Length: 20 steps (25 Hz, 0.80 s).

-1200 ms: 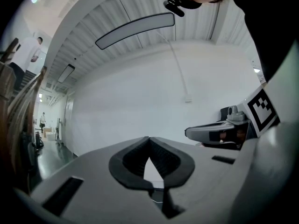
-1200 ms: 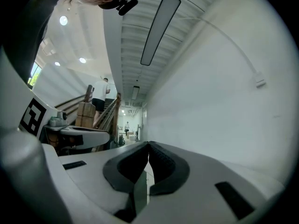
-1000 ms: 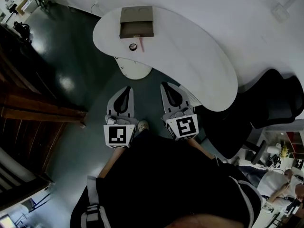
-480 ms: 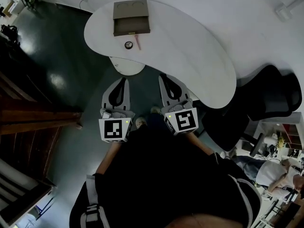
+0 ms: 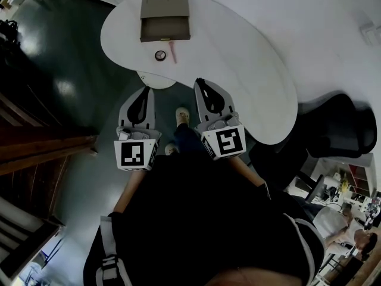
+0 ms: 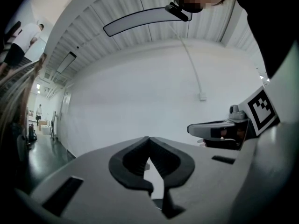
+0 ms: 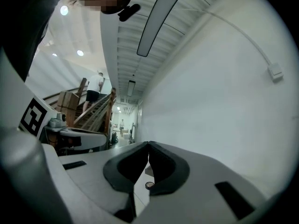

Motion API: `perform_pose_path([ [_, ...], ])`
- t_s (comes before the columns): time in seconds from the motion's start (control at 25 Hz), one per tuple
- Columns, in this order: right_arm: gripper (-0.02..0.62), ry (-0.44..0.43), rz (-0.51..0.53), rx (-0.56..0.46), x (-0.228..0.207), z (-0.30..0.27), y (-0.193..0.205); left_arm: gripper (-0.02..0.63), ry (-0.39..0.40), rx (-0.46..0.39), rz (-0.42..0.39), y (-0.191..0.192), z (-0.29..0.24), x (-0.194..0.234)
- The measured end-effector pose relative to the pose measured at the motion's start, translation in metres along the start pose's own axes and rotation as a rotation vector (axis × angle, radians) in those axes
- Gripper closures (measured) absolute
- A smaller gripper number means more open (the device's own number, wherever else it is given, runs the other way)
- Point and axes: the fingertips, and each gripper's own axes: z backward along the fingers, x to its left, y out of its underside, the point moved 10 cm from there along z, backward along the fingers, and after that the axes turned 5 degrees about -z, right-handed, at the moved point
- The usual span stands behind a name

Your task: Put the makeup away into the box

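Note:
A grey-brown box (image 5: pixel 165 18) with its drawer pulled out stands at the far end of the white curved table (image 5: pixel 238 58). In front of the box lie a small round compact (image 5: pixel 159 55) and a pink stick (image 5: pixel 172 51). Both grippers are held level over the dark floor, short of the table's near edge. My left gripper (image 5: pixel 144 89) is shut and holds nothing, as its own view (image 6: pixel 149 139) also shows. My right gripper (image 5: pixel 200 81) is shut and empty too (image 7: pixel 148 143). Through the gap below its tips the compact (image 7: pixel 149 185) shows far off.
A black office chair (image 5: pixel 339 121) stands right of the table. Wooden stairs (image 5: pixel 41 148) run along the left. The table's round white foot (image 5: pixel 156 79) lies just ahead of the left gripper. People sit at the lower right (image 5: pixel 345 231).
The person has walked toward the table. Both grippers have moved forward with them and are closer to its near edge. The jaws have stayed shut.

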Motion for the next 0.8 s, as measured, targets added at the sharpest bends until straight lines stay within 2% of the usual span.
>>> perform_pose_path([
  [0.24,0.572,-0.063,0.003,0.011,-0.034,-0.058,0.007,0.598,-0.022,-0.015,-0.004,0.006,-0.054,0.026],
  [0.48,0.572,-0.113,0.018,0.105,-0.066,-0.106,0.016,0.598,-0.048,-0.006,0.016,0.009,-0.105,0.045],
  [0.8,0.572,-0.17,-0.005,0.129,-0.1,-0.149,0.03,0.598,-0.045,0.006,-0.029,0.014,-0.15,0.056],
])
